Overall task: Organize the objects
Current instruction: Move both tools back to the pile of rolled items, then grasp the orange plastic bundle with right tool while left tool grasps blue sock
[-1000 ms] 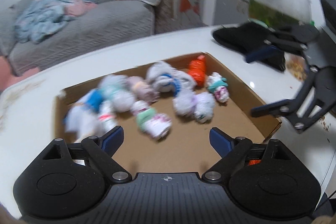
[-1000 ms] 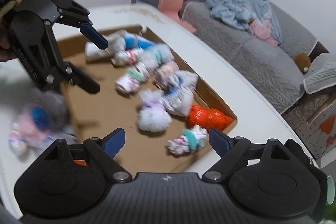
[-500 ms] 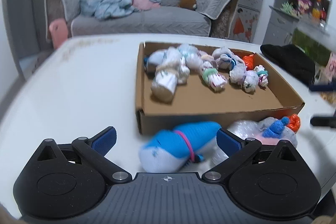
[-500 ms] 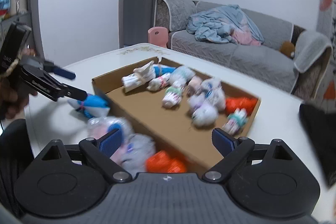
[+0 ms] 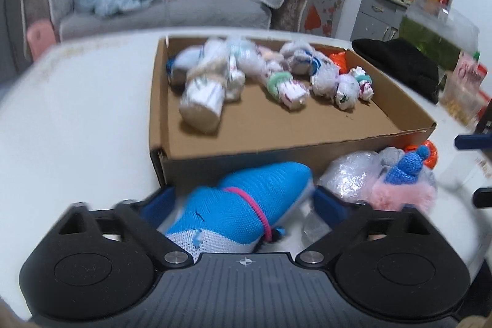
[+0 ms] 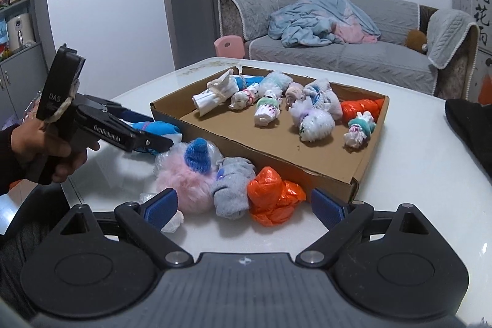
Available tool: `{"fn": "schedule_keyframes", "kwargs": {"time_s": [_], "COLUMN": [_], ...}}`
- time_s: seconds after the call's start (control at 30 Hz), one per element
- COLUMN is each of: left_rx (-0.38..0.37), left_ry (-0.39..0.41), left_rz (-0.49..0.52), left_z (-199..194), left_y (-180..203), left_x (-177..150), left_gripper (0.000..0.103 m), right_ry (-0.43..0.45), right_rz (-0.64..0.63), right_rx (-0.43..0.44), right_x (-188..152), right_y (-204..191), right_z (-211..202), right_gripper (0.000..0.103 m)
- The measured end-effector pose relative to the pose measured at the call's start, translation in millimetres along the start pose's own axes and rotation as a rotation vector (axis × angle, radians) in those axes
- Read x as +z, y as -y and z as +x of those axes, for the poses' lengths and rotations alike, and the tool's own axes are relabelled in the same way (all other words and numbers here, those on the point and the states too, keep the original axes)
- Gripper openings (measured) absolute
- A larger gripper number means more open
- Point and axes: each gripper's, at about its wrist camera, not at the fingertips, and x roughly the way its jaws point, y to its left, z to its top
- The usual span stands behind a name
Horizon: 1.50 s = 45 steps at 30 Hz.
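Observation:
A shallow cardboard tray (image 5: 307, 149) (image 6: 307, 165) on the white table holds several rolled sock bundles. In front of it lie a blue and white sock bundle (image 5: 246, 205) (image 6: 160, 128), a pink fluffy bundle with a blue knit tip (image 6: 190, 174) (image 5: 399, 183), a grey sock (image 6: 230, 189) and an orange bag (image 6: 273, 199). My left gripper (image 5: 243, 199) is open with the blue bundle between its fingers. My right gripper (image 6: 243, 205) is open, just short of the pink, grey and orange pile.
A black cloth (image 5: 399, 63) lies on the table beyond the tray's right end. A snack packet and jar (image 5: 464, 88) stand at the far right. A grey sofa (image 6: 338, 51) and a pink stool (image 6: 229, 46) are behind the table.
Both grippers swung from above the tray to its near side. My left gripper has moved forward so the blue bundle sits between its fingers. My right gripper now faces the pile.

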Motion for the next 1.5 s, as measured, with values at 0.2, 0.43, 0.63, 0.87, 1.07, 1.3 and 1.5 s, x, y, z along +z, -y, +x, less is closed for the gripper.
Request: {"fn": "schedule_keyframes", "kwargs": {"time_s": [0.2, 0.43, 0.63, 0.87, 1.07, 1.3, 1.5], "left_rx": [0.024, 0.132, 0.223, 0.255, 0.239, 0.225, 0.205], "left_ry": [-0.010, 0.014, 0.058, 0.081, 0.084, 0.085, 0.120], "left_rz": [-0.027, -0.056, -0.020, -0.021, -0.011, 0.003, 0.023], "left_z": [-19.7, -38.8, -41.4, -39.0, -38.1, -36.1, -36.8], "left_y": [10.7, 17.9, 19.4, 15.9, 17.5, 20.7, 19.4], "left_x": [-18.1, -34.4, -38.8, -47.7, -46.9, -50.6, -56.5], "left_gripper": [0.080, 0.084, 0.080, 0.076, 0.076, 0.092, 0.092], "right_ry": [-0.005, 0.004, 0.035, 0.055, 0.048, 0.057, 0.068], "right_rz": [0.019, 0.001, 0.065, 0.308, 0.404, 0.427, 0.476], "right_rx": [0.011, 0.035, -0.016, -0.133, -0.204, -0.186, -0.182], "right_x": [-5.8, -3.1, 0.5, -4.4, -11.4, -12.6, -16.4], "right_y": [-0.3, -14.7, -10.9, 16.4, 16.5, 17.9, 20.5], "right_z": [2.5, 11.3, 19.9, 29.1, 42.3, 34.0, 36.5], "right_gripper": [0.093, 0.093, 0.090, 0.084, 0.073, 0.053, 0.046]}}
